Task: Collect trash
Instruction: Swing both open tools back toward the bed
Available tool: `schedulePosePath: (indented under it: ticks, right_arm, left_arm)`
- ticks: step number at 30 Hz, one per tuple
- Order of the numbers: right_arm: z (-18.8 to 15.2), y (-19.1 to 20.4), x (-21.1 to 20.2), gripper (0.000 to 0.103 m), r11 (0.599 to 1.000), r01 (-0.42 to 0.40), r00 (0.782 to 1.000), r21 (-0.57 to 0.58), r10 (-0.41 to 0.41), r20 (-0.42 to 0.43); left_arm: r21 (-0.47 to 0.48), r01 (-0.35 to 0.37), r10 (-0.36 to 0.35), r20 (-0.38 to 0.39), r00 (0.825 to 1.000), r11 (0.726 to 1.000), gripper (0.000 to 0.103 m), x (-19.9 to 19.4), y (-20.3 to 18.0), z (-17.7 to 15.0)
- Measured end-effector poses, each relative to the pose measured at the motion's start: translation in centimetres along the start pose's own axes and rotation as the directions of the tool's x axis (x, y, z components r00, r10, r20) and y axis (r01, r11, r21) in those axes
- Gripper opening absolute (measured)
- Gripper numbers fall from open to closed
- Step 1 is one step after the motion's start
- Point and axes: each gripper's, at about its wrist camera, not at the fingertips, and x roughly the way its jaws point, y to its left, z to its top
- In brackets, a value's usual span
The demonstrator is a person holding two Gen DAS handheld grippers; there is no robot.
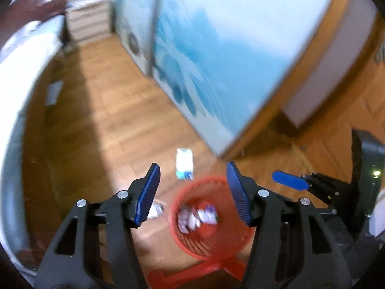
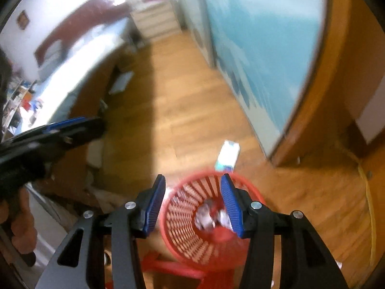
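A red mesh trash basket (image 1: pixel 192 243) stands on the wooden floor below both grippers, with crumpled white and purple wrappers (image 1: pixel 197 218) inside. It also shows in the right wrist view (image 2: pixel 182 216), wrappers (image 2: pixel 209 215) at its bottom. A white and teal carton (image 1: pixel 184 163) lies on the floor just beyond the basket, and shows in the right wrist view (image 2: pixel 227 155) too. My left gripper (image 1: pixel 192 192) is open and empty above the basket. My right gripper (image 2: pixel 192 202) is open and empty above it. A crumpled wrapper (image 1: pixel 156 210) lies left of the basket.
A bed (image 1: pixel 21 77) runs along the left. A blue patterned wardrobe (image 1: pixel 216 48) stands on the right with a wooden frame (image 1: pixel 300 77). A white drawer unit (image 1: pixel 86 21) stands at the far end. The right gripper (image 1: pixel 291 180) shows in the left view; the left gripper (image 2: pixel 60 130) in the right view.
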Motion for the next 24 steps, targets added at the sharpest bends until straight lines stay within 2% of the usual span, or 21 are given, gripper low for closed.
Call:
schedulePosePath:
  ticks: [2, 6, 10, 13, 16, 18, 22, 24]
  right_arm:
    - [2.1, 2.8, -0.9, 0.054, 0.999, -0.025, 0.998, -0.034, 0.027, 0.052]
    - [5.4, 10.5, -2.2, 0.055, 0.987, -0.106, 0.985, -0.12, 0.121, 0.124]
    - [7.3, 19.4, -2.7, 0.059, 0.955, -0.172, 0.964, -0.241, 0.214, 0.158]
    - [7.9, 26.4, -2.9, 0.061, 0.919, -0.209, 0.944, -0.335, 0.279, 0.176]
    - [7.7, 32.9, -2.9, 0.064, 0.883, -0.248, 0.926, -0.398, 0.337, 0.172]
    - [6.9, 36.6, -2.7, 0.065, 0.863, -0.271, 0.916, -0.427, 0.368, 0.162]
    - [4.1, 44.4, -1.7, 0.067, 0.813, -0.299, 0.899, -0.5, 0.416, 0.14]
    - [3.0, 47.8, -0.9, 0.067, 0.797, -0.309, 0.891, -0.519, 0.434, 0.135]
  left_arm:
    - [-0.048, -0.034, 0.038, 0.074, 0.997, 0.998, 0.063, -3.8, 3.0, 0.8]
    - [-0.151, -0.108, 0.138, 0.208, 0.968, 0.983, 0.069, -12.0, 9.9, 1.0]
    - [-0.267, -0.209, 0.285, 0.289, 0.914, 0.941, 0.071, -19.4, 17.6, -0.9]
    - [-0.345, -0.259, 0.37, 0.31, 0.876, 0.902, 0.072, -23.1, 22.9, -2.9]
    - [-0.407, -0.302, 0.44, 0.307, 0.844, 0.862, 0.072, -25.3, 27.5, -5.2]
    - [-0.434, -0.31, 0.464, 0.312, 0.829, 0.846, 0.072, -26.1, 29.8, -6.6]
    - [-0.482, -0.309, 0.491, 0.316, 0.812, 0.82, 0.072, -26.4, 34.4, -9.2]
    - [-0.496, -0.293, 0.485, 0.32, 0.814, 0.817, 0.072, -26.3, 36.1, -10.5]
